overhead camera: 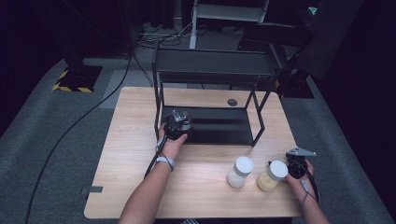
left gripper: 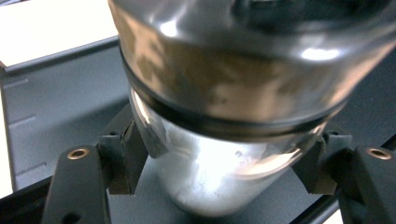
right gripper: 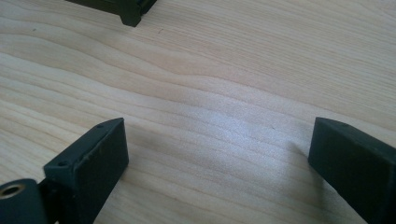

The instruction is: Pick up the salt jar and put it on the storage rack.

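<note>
A glass jar (left gripper: 210, 182) with a dark metallic lid and pale contents stands on the lower black shelf (overhead camera: 224, 133) of a rack. My left gripper (left gripper: 224, 158) is around it low on the glass, with a pad (left gripper: 133, 154) against each side. In the high view my left gripper (overhead camera: 178, 122) sits at the shelf's left front corner and covers the jar. By the table's right edge my right gripper (overhead camera: 293, 164) is open beside a yellow-filled jar (overhead camera: 271, 177). In its own view my right gripper (right gripper: 219, 154) hangs over bare wood with nothing between its jaws.
A white-lidded jar (overhead camera: 240, 171) of whitish powder stands left of the yellow one. The rack's top shelf (overhead camera: 215, 60) overhangs the lower shelf, on thin black posts (overhead camera: 258, 119). A small dark disc (overhead camera: 232, 102) lies on the wooden table (overhead camera: 135, 140) behind the rack.
</note>
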Motion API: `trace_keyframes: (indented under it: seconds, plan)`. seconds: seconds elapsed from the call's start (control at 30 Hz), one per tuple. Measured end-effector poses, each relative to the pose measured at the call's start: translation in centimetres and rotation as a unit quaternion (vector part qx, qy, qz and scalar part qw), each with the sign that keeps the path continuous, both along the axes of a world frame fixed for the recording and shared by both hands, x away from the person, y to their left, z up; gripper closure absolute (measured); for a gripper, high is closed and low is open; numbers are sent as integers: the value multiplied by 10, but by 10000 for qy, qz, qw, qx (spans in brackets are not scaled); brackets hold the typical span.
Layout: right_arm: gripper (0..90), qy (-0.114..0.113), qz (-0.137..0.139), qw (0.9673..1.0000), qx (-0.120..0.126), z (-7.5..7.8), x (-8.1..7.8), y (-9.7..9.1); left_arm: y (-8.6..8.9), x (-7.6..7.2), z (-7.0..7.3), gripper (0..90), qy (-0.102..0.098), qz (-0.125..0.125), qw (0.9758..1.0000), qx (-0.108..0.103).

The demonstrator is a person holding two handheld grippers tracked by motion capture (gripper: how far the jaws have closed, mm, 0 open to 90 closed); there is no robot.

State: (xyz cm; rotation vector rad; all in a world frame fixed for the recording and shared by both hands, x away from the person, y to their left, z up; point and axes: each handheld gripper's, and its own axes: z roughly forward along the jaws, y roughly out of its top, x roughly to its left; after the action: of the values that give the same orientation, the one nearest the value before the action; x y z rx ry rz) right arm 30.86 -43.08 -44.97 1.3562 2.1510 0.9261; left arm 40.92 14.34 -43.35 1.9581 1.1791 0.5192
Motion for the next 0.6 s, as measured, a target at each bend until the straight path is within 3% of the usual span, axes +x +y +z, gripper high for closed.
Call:
trace_keyframes:
  seconds: [0.07, 0.2, 0.53, 0.6]
  plan:
    - [50, 1, 0, 10000, -2, 0, 0, 0, -1, -2, -1, 139, 29, 139, 9999, -70]
    - [54, -5, 10, 10000, -4, 0, 0, 0, 0, -9, 4, 82, -72, 185, 9997, -111]
    - [63, -18, 5, 10000, 6, 0, -1, 0, 7, -33, 28, 76, -541, 22, 9972, -522]
    - [63, -18, 5, 10000, 7, 0, -1, 0, 8, -38, 34, 76, -601, -23, 9969, -515]
